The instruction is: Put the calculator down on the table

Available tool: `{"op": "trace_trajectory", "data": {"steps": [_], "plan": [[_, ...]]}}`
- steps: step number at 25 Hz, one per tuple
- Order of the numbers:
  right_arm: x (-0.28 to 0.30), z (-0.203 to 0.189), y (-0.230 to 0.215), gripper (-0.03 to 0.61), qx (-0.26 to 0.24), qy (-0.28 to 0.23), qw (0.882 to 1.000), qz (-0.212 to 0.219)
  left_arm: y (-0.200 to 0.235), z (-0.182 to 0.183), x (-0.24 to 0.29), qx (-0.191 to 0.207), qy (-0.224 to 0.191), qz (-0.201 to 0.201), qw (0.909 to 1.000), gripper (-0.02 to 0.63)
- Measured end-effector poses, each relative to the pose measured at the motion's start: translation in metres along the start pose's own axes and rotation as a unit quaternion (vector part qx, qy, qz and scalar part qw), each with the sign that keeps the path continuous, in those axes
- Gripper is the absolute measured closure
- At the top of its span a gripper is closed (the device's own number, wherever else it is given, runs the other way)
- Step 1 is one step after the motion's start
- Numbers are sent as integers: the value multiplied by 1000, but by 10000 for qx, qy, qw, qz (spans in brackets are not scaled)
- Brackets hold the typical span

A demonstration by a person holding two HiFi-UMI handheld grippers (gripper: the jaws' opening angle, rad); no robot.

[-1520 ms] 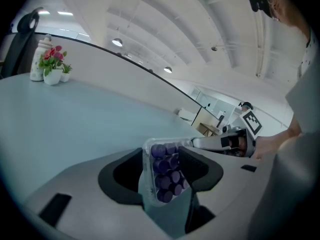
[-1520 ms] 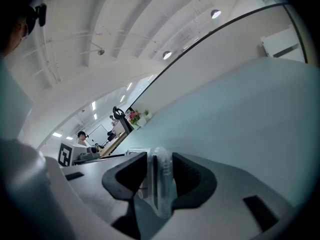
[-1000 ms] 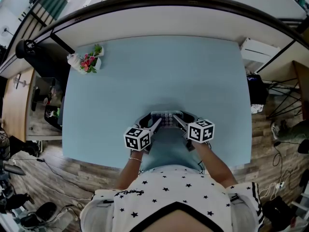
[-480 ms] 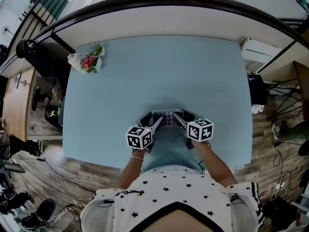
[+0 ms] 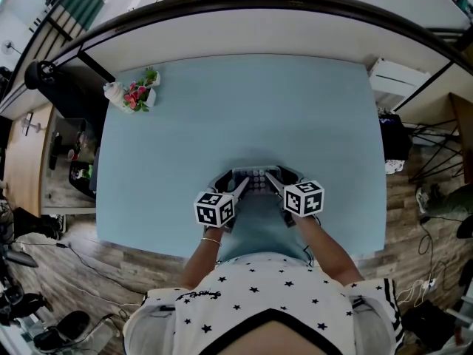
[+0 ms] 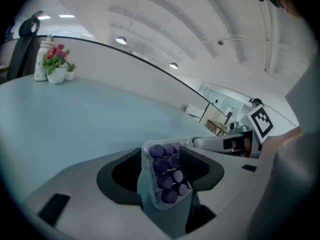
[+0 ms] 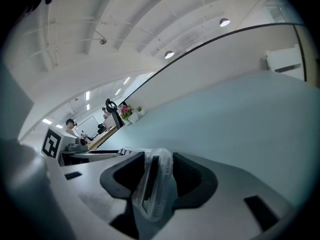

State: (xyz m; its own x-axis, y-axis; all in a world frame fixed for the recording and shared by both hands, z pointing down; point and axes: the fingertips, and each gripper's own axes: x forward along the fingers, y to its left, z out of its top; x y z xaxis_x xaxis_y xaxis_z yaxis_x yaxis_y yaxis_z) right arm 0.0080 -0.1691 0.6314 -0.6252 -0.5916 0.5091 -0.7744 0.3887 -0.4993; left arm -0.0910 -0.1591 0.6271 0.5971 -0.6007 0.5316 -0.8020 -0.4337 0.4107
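**At the table's (image 5: 244, 109) near edge, both claws stand open round the calculator (image 5: 256, 179)**

Closest to the head camera, a star-printed shirt (image 5: 266, 302) fills the bottom of the view. Two forearms (image 5: 198, 261) reach from it over the table's front edge. Just past that edge lie the left gripper (image 5: 238, 188) and the right gripper (image 5: 275, 182), each with its marker cube (image 5: 215, 208) toward the person. Their jaws angle inward, so the tips come close together on either side of the calculator.

The left gripper view shows one end of the calculator, rows of purple keys under a clear cover, standing tilted between the two black pads (image 6: 198, 169). These jaws are spread wide and have just been opening. The calculator is between them, leaning toward the right-hand pad and apparently not pinched.

The right gripper view shows the same calculator edge-on, a thin clear-cased slab between that gripper's pads (image 7: 191, 179). These jaws too stand wide apart and have just been opening, and the pads do not appear to press on it.

The calculator sits low over the pale blue top between the two grippers. Whether it lies flat on the surface cannot be told.

Farther off, at the table's far left corner, a small pot of pink flowers (image 5: 137, 95) stands beside a white bottle-like object (image 5: 112, 91). Behind the table curves a white wall (image 5: 244, 32) with a dark rim. A black chair (image 5: 41, 72) stands off the far left corner. Wooden floor (image 5: 111, 268) shows at the sides.
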Motion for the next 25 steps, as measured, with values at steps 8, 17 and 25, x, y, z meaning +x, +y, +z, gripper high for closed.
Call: {"op": "trace_trajectory", "data": {"steps": [8, 17, 25], "plan": [[2, 1, -4, 396, -202, 41, 9996, -212, 1, 1, 3, 116, 32, 159, 9998, 365], [4, 3, -5, 390, -539, 100, 9977, -389, 3, 2, 4, 143, 74, 242, 9996, 364], [7, -2, -10, 385, -798, 278, 9949, -543, 5, -1, 9, 275, 256, 385, 9986, 364]]}}
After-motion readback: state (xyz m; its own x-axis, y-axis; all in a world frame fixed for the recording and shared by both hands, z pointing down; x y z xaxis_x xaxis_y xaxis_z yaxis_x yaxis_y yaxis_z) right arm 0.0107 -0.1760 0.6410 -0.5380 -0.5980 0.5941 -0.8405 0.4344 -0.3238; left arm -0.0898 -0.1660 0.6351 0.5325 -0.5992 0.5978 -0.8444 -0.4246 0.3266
